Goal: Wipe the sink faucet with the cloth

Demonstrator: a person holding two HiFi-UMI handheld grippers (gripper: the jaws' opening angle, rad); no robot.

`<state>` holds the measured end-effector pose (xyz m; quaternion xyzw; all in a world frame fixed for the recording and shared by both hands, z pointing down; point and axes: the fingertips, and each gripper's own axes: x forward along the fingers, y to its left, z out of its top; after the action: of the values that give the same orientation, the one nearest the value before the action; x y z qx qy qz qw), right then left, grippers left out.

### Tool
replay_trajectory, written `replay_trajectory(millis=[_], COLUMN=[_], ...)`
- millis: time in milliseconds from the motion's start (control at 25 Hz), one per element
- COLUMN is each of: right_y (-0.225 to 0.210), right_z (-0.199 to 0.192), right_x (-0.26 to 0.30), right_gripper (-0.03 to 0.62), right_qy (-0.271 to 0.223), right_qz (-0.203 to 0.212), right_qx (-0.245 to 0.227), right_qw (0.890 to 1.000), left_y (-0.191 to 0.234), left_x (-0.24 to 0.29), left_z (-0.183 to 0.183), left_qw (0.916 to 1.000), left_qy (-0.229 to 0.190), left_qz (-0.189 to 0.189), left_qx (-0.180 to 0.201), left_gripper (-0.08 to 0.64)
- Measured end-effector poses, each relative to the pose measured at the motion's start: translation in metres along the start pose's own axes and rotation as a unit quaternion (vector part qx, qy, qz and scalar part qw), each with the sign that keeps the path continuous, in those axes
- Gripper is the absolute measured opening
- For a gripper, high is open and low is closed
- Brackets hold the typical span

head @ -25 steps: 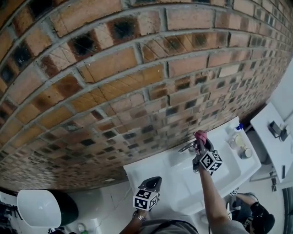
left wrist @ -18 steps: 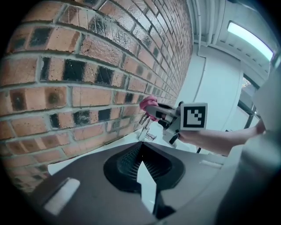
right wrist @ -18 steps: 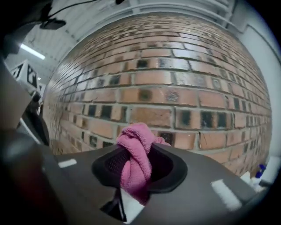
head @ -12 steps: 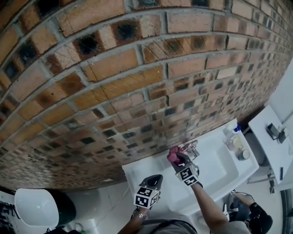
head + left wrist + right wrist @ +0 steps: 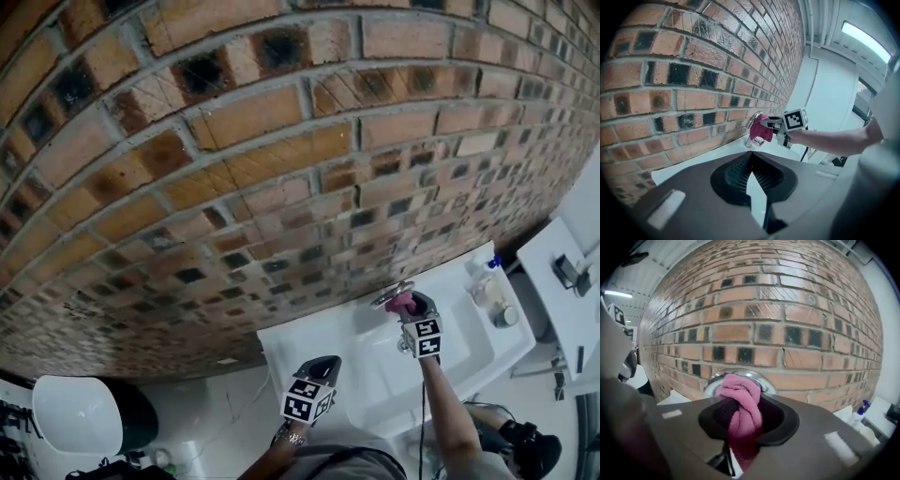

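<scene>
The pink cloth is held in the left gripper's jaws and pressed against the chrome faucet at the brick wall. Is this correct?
No: the right gripper holds the pink cloth, jaws shut on it, as the right gripper view shows. It is indeed against the chrome faucet at the brick wall.

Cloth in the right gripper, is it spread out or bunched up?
Bunched up: the cloth sits twisted in a wad between the right gripper jaws, against the faucet.
</scene>
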<state>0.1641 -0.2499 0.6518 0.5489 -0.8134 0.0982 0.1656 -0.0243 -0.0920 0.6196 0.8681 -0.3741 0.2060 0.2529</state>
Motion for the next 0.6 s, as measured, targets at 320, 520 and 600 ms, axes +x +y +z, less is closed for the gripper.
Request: replay_trajectory(millis=[320,520,600], right_y=[-0.037,-0.065,-0.086], right_z=[-0.019,-0.051,-0.076], right_x=[-0.005,0.000,0.005], right_gripper=[0.121,0.114,0.103], right_qy=[0.008,0.025,0.065], right_qz=[-0.060,-0.103,-0.131], right_qx=[0.046,0.104,0.129], right_qw=[0.997,0.989,0.981], left_y=[0.012,0.029,0.033], left_x=[-0.008,-0.015,-0.016], left_z=[0.000,-0.010,-0.011], left_qw=[0.9999,0.9991,0.9989], left_qy=[0.000,0.003,0.004], left_qz=[0.014,0.033,0.036], left_qx=[-0.006,-0.025,-0.029], left_gripper=[0.017,0.017,0.017])
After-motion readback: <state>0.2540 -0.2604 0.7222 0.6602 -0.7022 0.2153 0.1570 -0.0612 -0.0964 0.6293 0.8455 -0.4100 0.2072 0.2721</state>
